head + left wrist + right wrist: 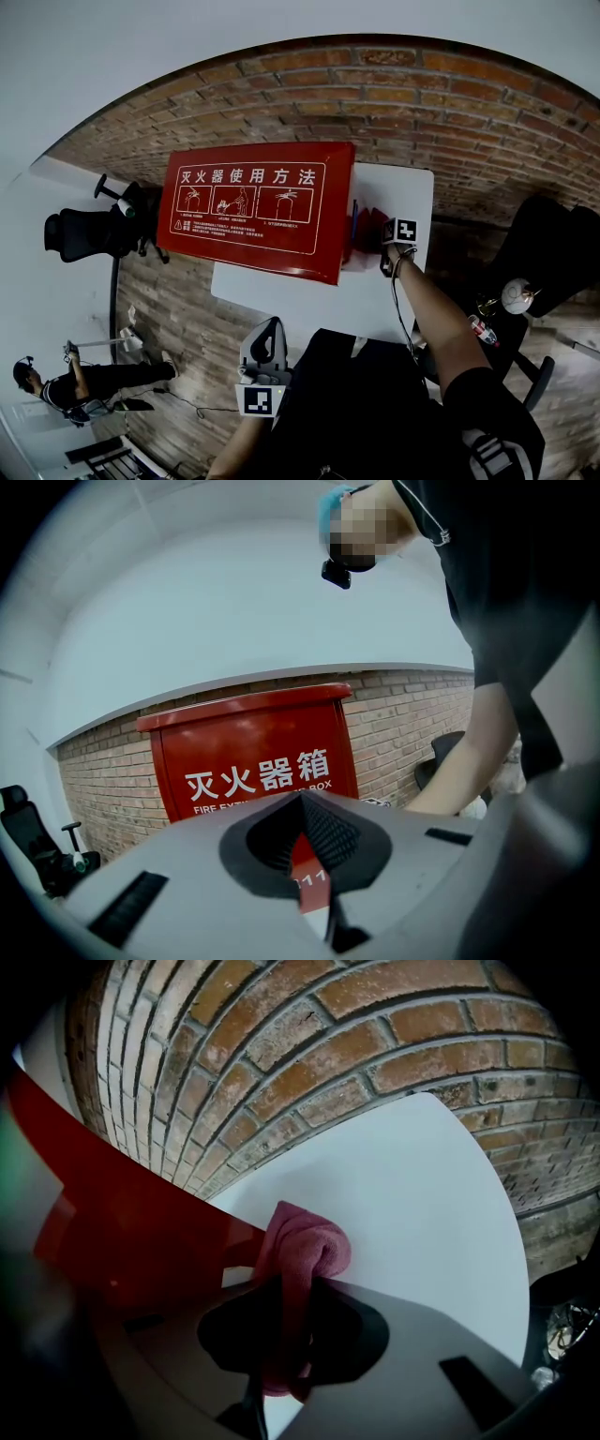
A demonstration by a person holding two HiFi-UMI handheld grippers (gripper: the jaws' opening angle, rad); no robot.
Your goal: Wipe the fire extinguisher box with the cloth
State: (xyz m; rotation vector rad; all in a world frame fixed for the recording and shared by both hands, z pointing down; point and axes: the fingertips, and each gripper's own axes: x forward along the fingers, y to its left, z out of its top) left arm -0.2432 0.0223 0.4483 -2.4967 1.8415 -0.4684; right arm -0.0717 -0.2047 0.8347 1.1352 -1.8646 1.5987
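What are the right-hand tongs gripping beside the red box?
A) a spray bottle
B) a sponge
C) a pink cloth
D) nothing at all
C: the right tongs are shut on a bunched pink cloth, close beside the red fire extinguisher box on the white table.

Head view looks steeply down; both gripper views share the red box (pixel 258 211).

Even, dim daylight; strong fisheye bending, dark corners, perhaps slight blur.
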